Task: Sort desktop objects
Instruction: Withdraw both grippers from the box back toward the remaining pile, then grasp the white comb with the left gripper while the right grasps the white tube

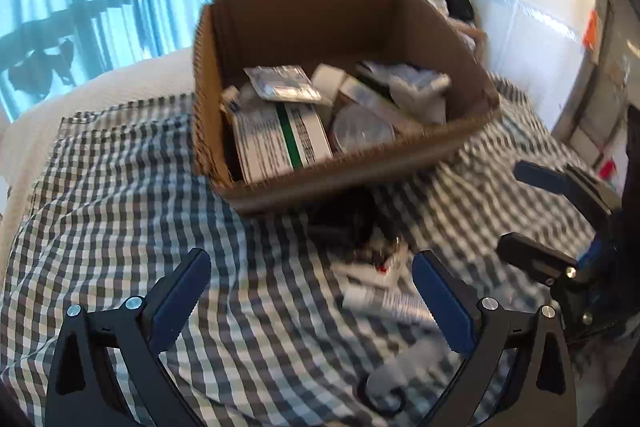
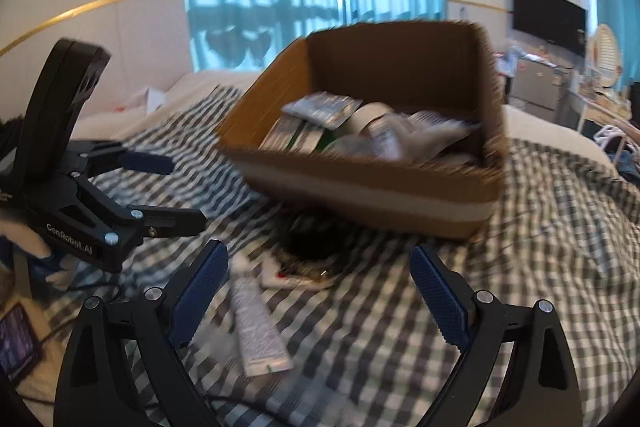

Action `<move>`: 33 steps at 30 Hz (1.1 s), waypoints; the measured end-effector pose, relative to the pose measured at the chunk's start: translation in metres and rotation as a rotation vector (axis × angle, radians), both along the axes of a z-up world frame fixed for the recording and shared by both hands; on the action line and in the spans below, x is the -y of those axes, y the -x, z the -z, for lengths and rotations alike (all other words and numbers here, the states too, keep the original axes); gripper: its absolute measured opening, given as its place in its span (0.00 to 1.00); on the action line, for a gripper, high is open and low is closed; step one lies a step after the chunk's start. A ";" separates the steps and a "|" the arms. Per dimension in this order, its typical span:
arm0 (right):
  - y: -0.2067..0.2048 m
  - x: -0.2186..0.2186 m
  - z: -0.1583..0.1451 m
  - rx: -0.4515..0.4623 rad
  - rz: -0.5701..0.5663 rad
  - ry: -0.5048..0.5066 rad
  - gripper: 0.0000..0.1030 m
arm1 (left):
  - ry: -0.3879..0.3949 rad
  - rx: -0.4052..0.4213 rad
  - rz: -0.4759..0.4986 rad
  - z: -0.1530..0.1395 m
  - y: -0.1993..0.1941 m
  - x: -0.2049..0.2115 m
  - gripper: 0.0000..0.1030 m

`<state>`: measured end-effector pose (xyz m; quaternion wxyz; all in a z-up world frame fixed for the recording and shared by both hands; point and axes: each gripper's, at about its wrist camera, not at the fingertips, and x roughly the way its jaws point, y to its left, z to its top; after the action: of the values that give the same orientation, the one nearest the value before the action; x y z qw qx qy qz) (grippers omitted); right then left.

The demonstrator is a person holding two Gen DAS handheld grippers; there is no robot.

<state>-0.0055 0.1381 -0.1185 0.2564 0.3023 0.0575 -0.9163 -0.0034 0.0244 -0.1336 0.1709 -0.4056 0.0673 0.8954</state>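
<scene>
A brown cardboard box (image 1: pixel 420 163) (image 2: pixel 360 183) sits on the checked cloth, holding several packets, a white-and-green carton (image 1: pixel 280 139) and a clear lid. In front of it lie a dark object (image 1: pixel 344 223) (image 2: pixel 316 235), a small white card (image 2: pixel 296 277) and a white tube (image 1: pixel 384 301) (image 2: pixel 256 327). My left gripper (image 1: pixel 312 303) is open above the cloth, nothing between its fingers; it also shows at the left of the right wrist view (image 2: pixel 176 189). My right gripper (image 2: pixel 320 299) is open over the tube and card, and appears at the right of the left wrist view (image 1: pixel 520 211).
The checked cloth (image 1: pixel 120 227) covers a white bed (image 1: pixel 132 79). A white rounded object with a dark cable (image 1: pixel 400 375) lies near my left gripper. A phone (image 2: pixel 16 339) rests at the lower left. Blue curtains, a wall television and cluttered furniture stand behind.
</scene>
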 end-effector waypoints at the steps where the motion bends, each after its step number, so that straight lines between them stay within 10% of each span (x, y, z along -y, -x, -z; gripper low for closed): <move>1: 0.000 0.002 0.004 0.015 -0.006 -0.009 0.90 | 0.008 0.015 0.022 0.004 -0.002 -0.002 1.00; 15: 0.013 0.027 0.047 0.220 -0.146 -0.056 0.73 | 0.211 0.229 0.315 0.062 -0.027 -0.040 0.97; 21: 0.019 0.047 0.069 0.289 -0.194 -0.120 0.31 | 0.211 0.274 0.346 0.077 -0.029 -0.050 0.86; 33: 0.025 0.013 0.037 0.265 -0.124 0.017 0.14 | 0.187 0.250 0.419 0.081 -0.037 -0.072 0.64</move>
<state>-0.0308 0.1254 -0.1555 0.3205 0.4141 0.0338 -0.8513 0.0340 0.0968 -0.2144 0.3215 -0.5044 0.2109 0.7731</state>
